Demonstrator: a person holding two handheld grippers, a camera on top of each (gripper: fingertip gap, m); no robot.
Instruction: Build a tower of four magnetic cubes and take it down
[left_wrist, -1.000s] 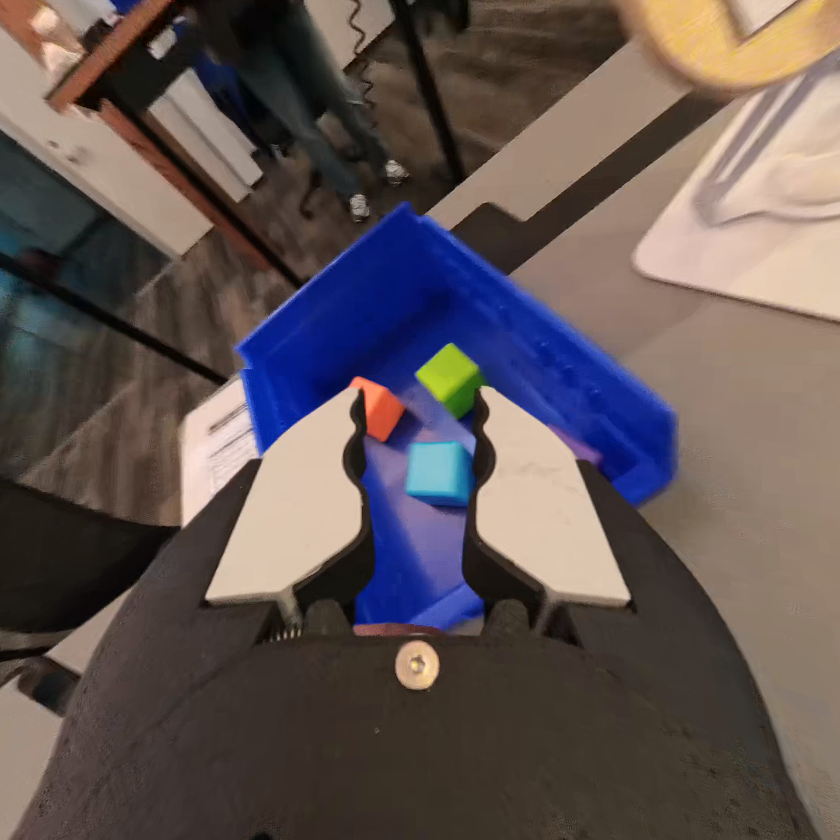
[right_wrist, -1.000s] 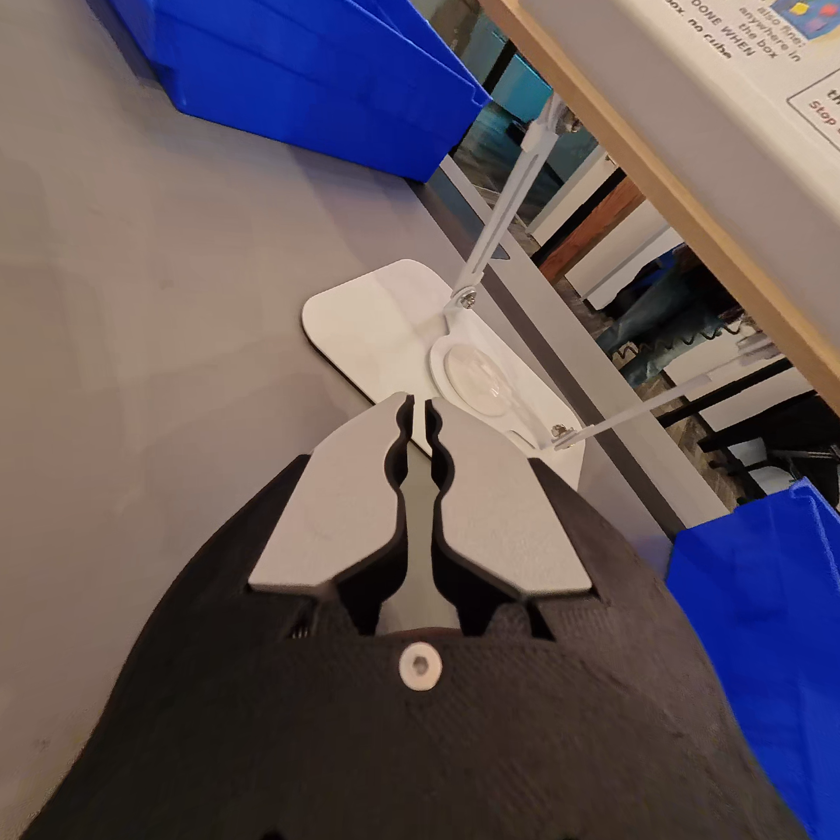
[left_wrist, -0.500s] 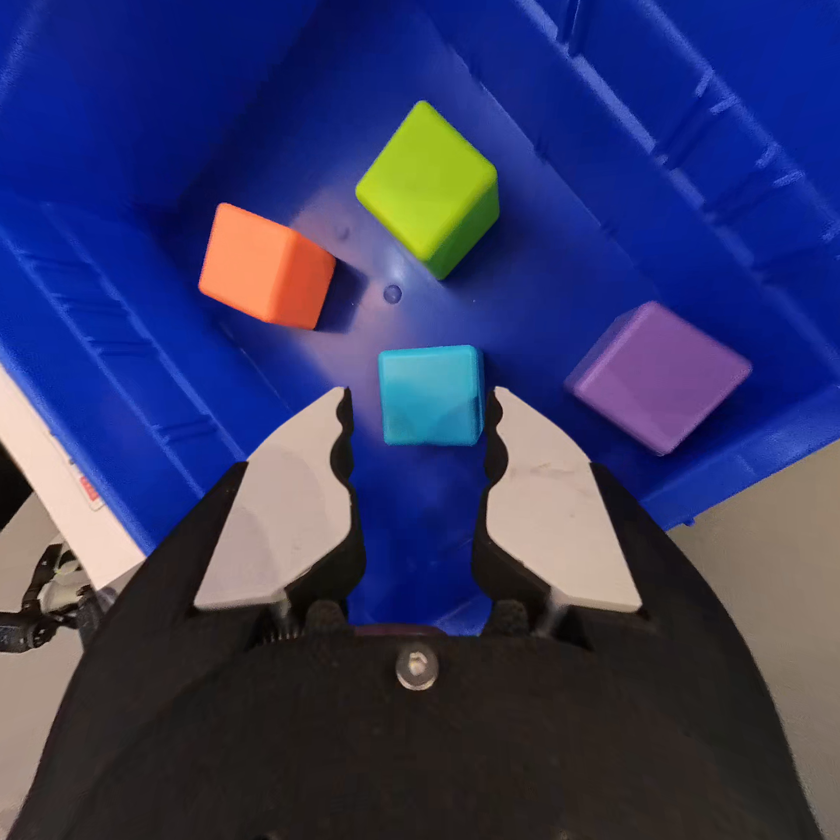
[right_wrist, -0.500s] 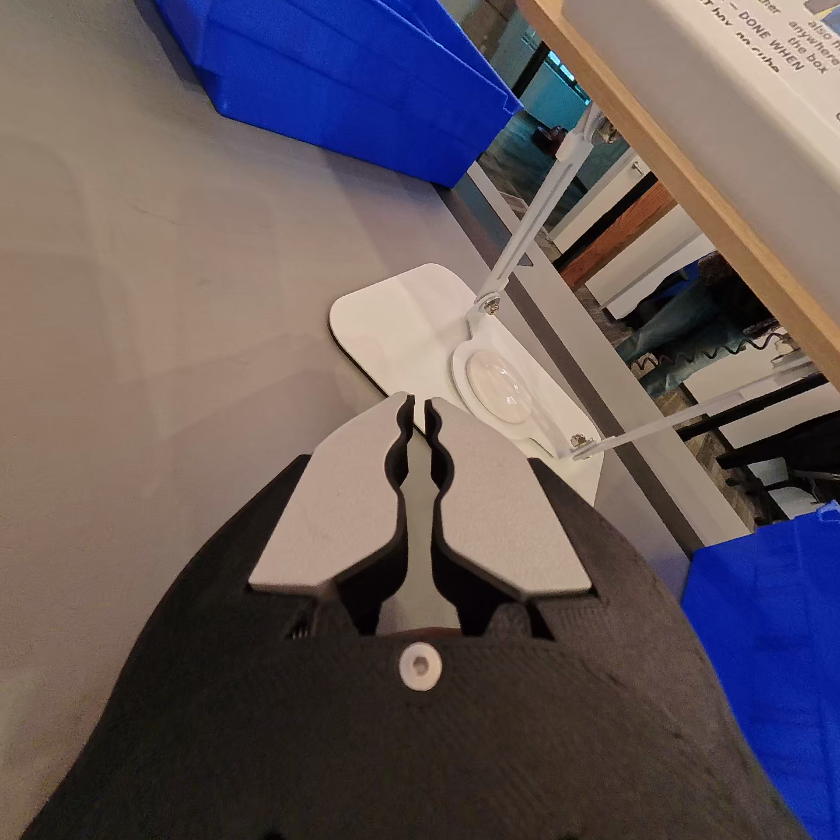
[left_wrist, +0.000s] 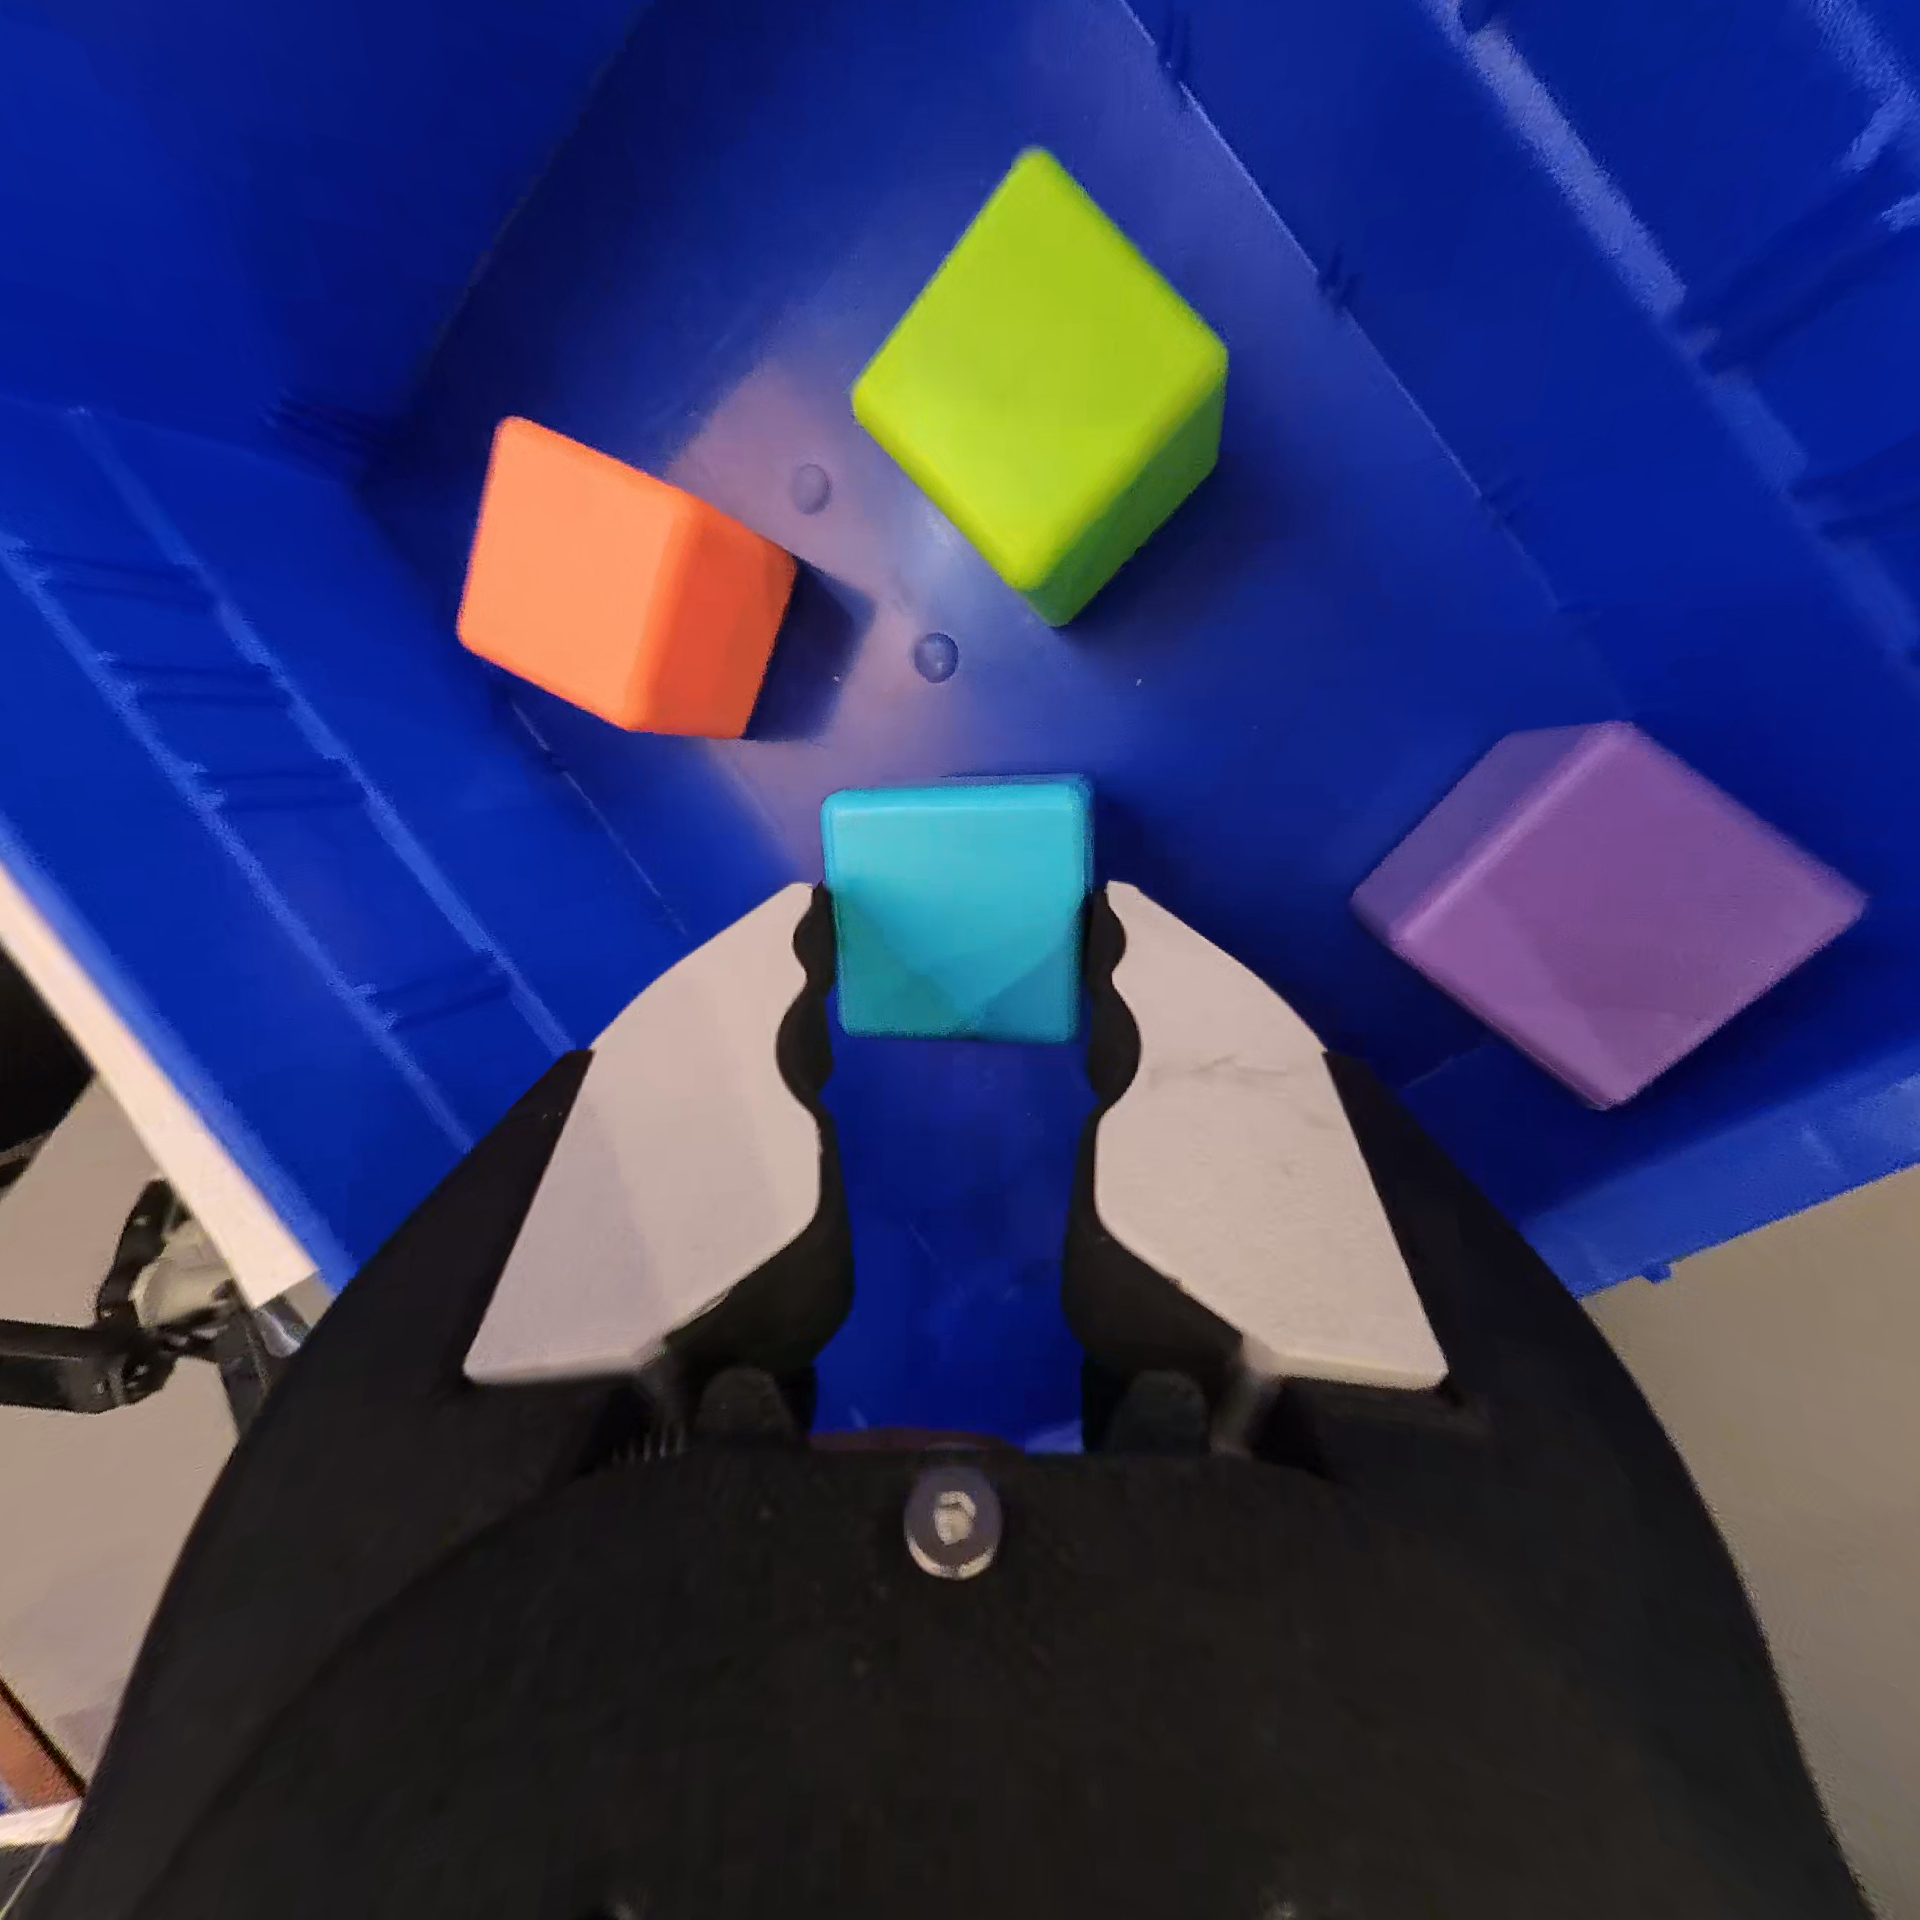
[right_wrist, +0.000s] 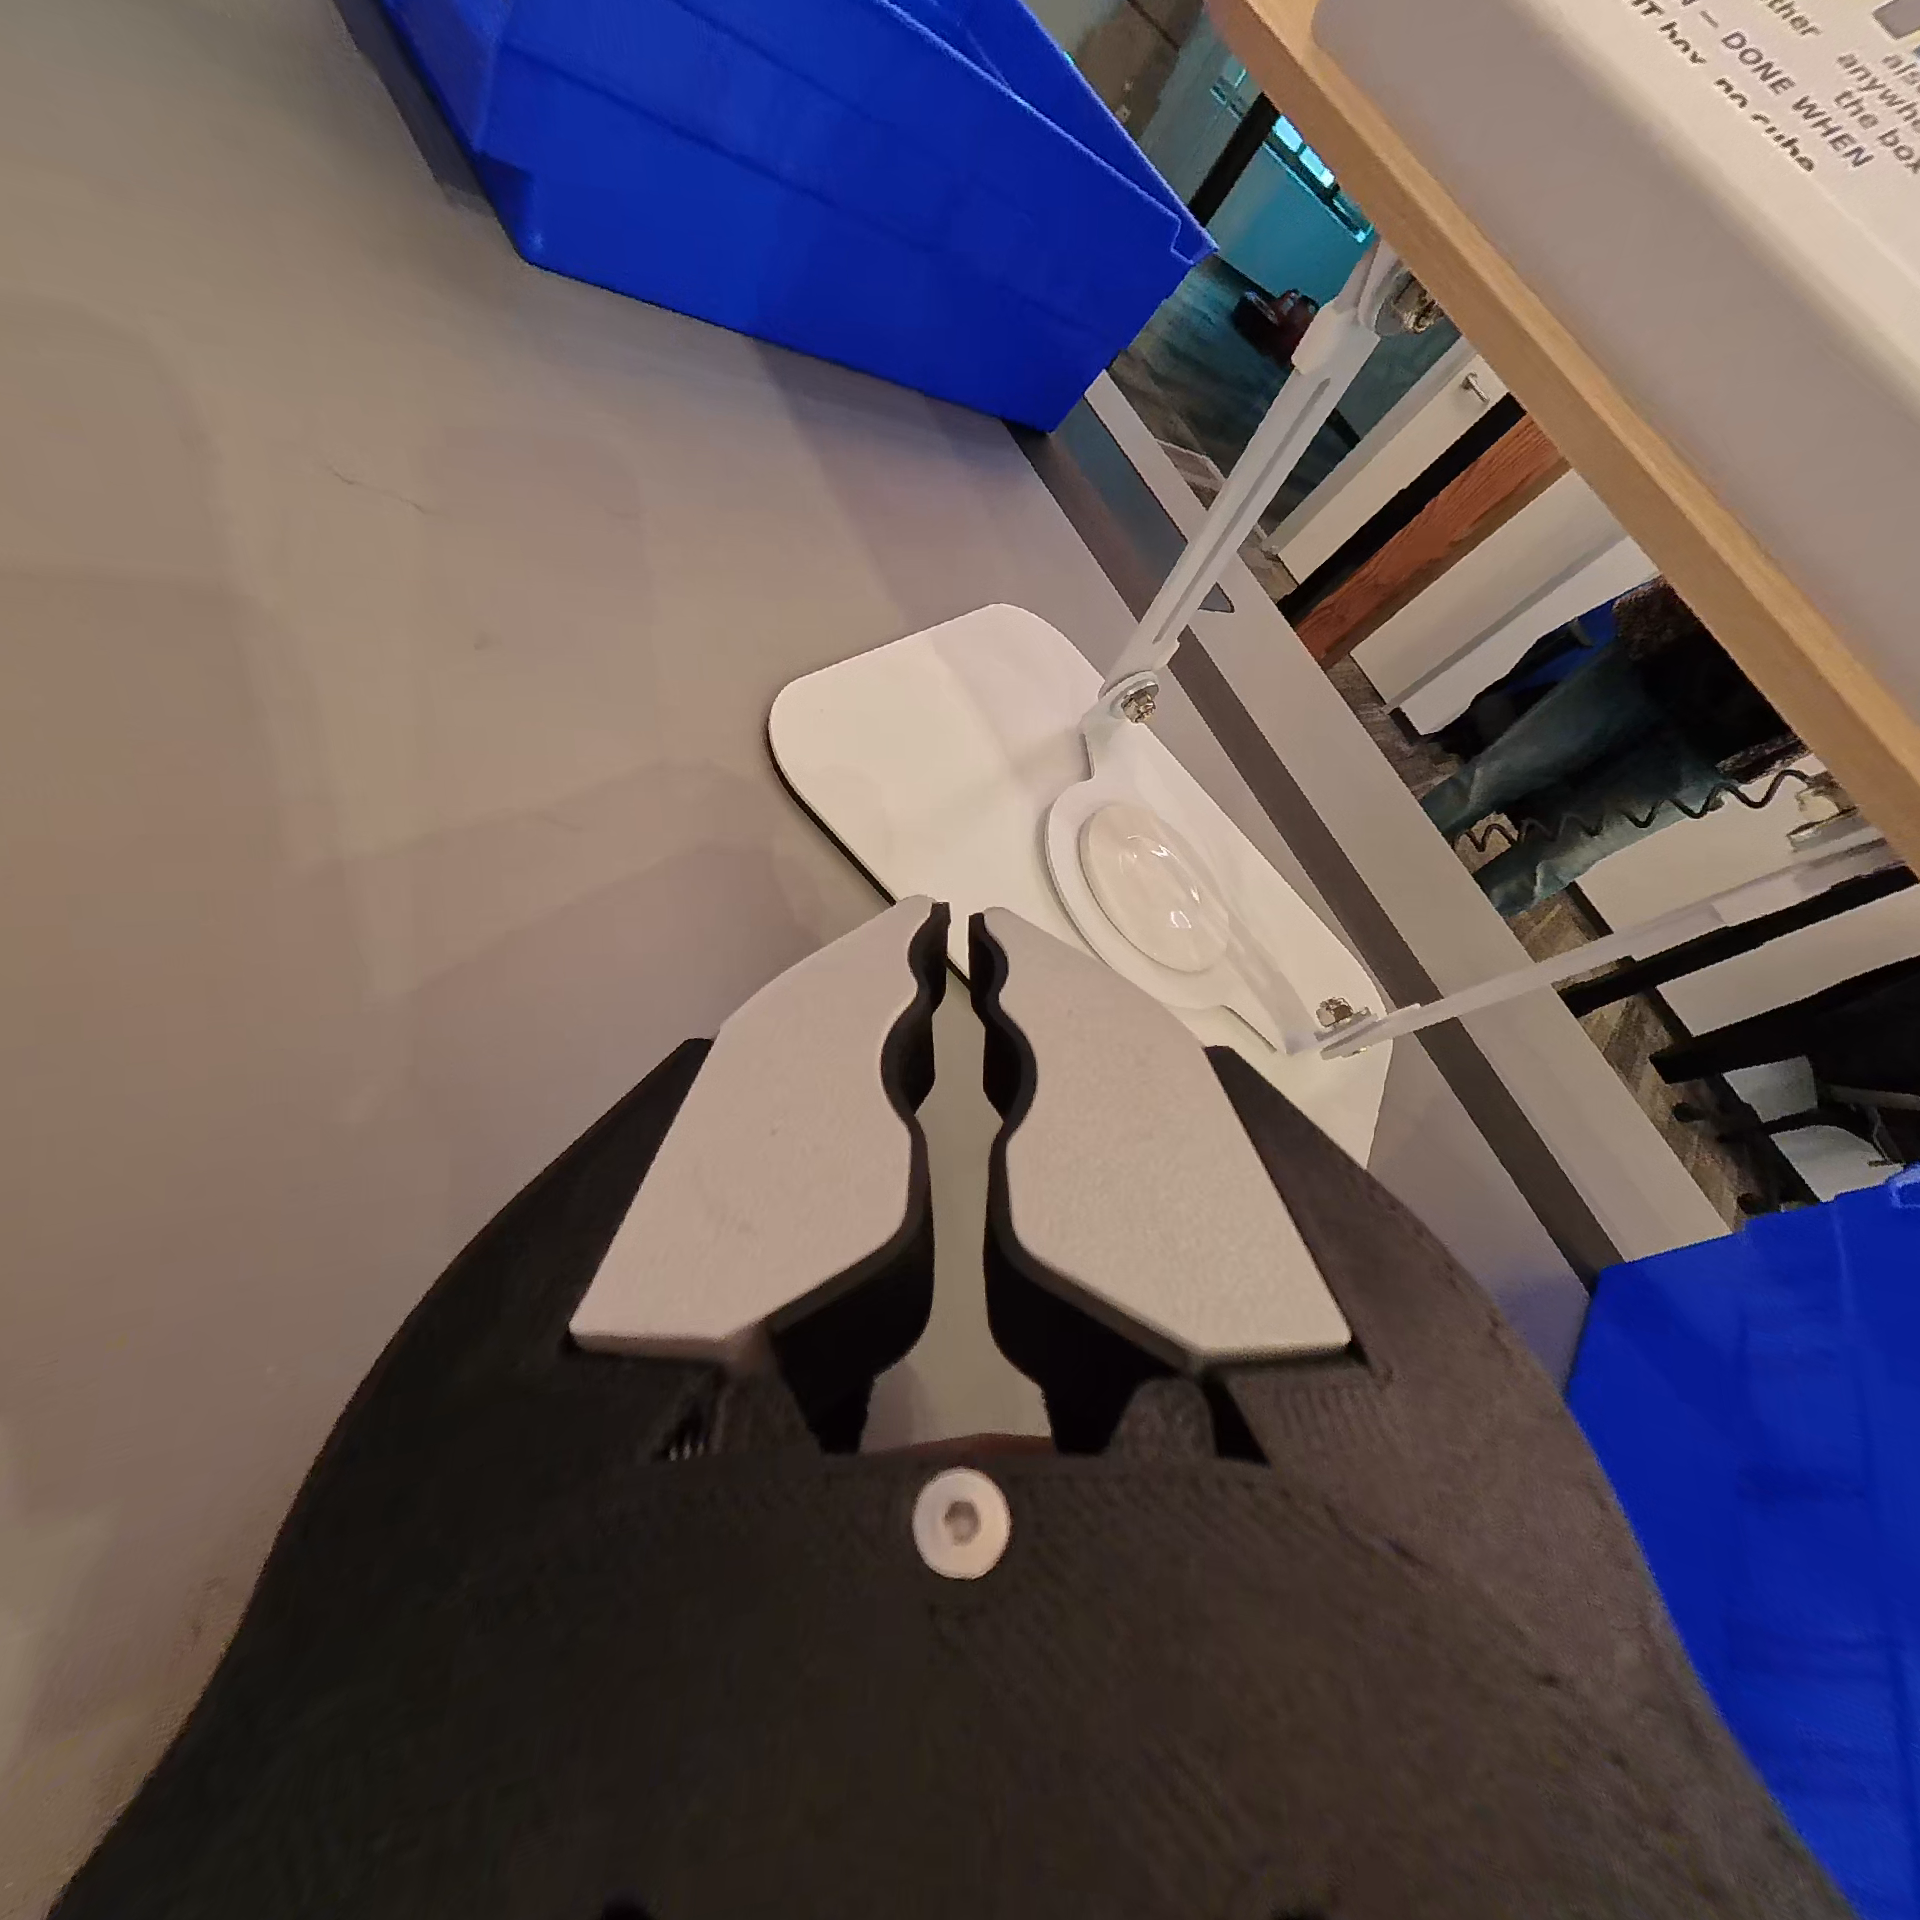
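In the left wrist view a blue bin (left_wrist: 312, 312) holds four cubes: orange (left_wrist: 613, 582), green (left_wrist: 1039, 384), purple (left_wrist: 1600, 914) and cyan (left_wrist: 956, 966). My left gripper (left_wrist: 958, 904) is inside the bin, and its two fingertips press the left and right sides of the cyan cube, which rests on the bin floor. The right wrist view shows no cubes. My right gripper (right_wrist: 958, 914) hovers over the grey table (right_wrist: 312, 727), empty, with its jaws nearly together.
In the right wrist view stacked blue bins (right_wrist: 831, 208) stand at the far left of the table. A white stand base (right_wrist: 935, 727) with thin arms lies just ahead of the fingers. Another blue bin (right_wrist: 1745, 1507) is at the right, under a wood-edged board (right_wrist: 1558, 312). Some 40 cm of space lies between my two pairs of fingers.
My left gripper dropped from above the bin down into it, moved forward around the cyan cube and narrowed onto it. The right gripper shifted only slightly.
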